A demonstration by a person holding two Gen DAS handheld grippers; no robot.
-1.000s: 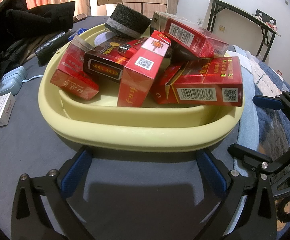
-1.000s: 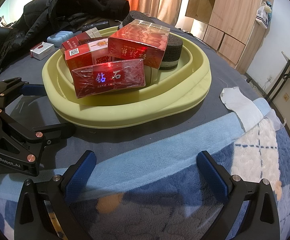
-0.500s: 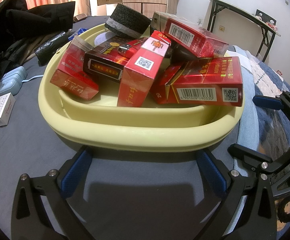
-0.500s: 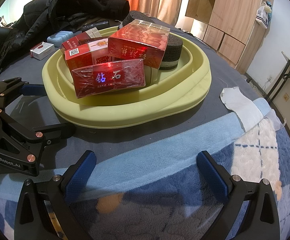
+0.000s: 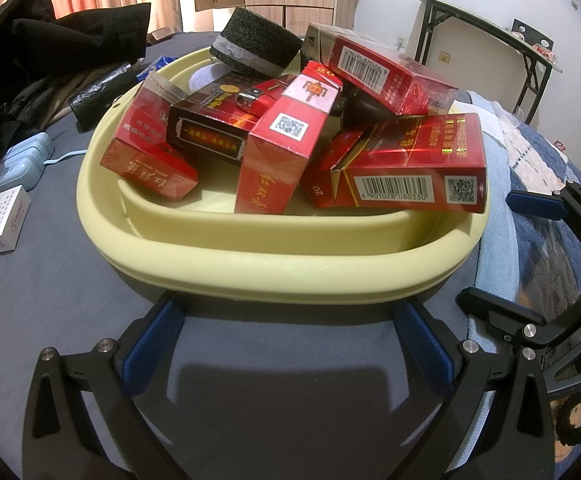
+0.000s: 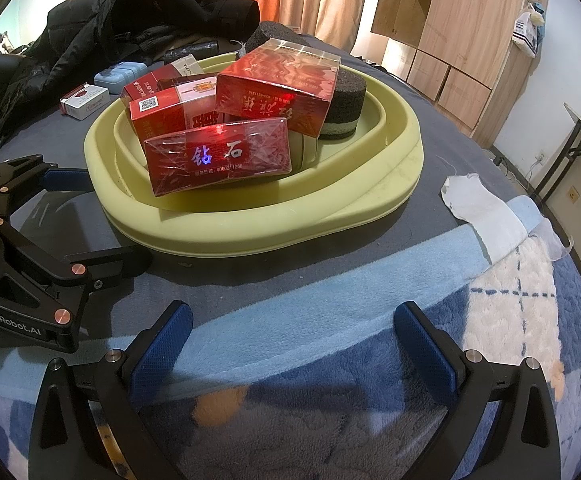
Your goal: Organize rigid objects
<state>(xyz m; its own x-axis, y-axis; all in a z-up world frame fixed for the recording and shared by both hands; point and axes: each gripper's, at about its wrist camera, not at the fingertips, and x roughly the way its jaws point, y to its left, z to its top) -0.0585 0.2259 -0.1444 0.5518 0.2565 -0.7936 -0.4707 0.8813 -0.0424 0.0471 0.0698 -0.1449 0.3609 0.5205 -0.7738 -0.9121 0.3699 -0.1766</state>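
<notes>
A pale yellow basin (image 5: pixel 250 264) (image 6: pixel 362 200) sits on a grey bed cover and holds several red cigarette boxes (image 5: pixel 406 168) (image 6: pixel 218 160), one dark box (image 5: pixel 214 128) and a black foam puck (image 5: pixel 254 46) (image 6: pixel 344 100). My left gripper (image 5: pixel 286 332) stands open just in front of the basin's near rim, nothing between its blue pads. My right gripper (image 6: pixel 286 338) is open too, low over the blue blanket, short of the basin. Each gripper shows at the edge of the other's view.
A white cigarette box (image 5: pixel 0 220) (image 6: pixel 84 101) and a light blue case (image 5: pixel 20 162) (image 6: pixel 120 73) lie left of the basin. Dark clothes (image 5: pixel 50 52) are heaped behind. A white cloth (image 6: pixel 482 208) lies on the blanket at right. Wooden cabinets (image 6: pixel 450 32) and a folding table (image 5: pixel 486 40) stand beyond.
</notes>
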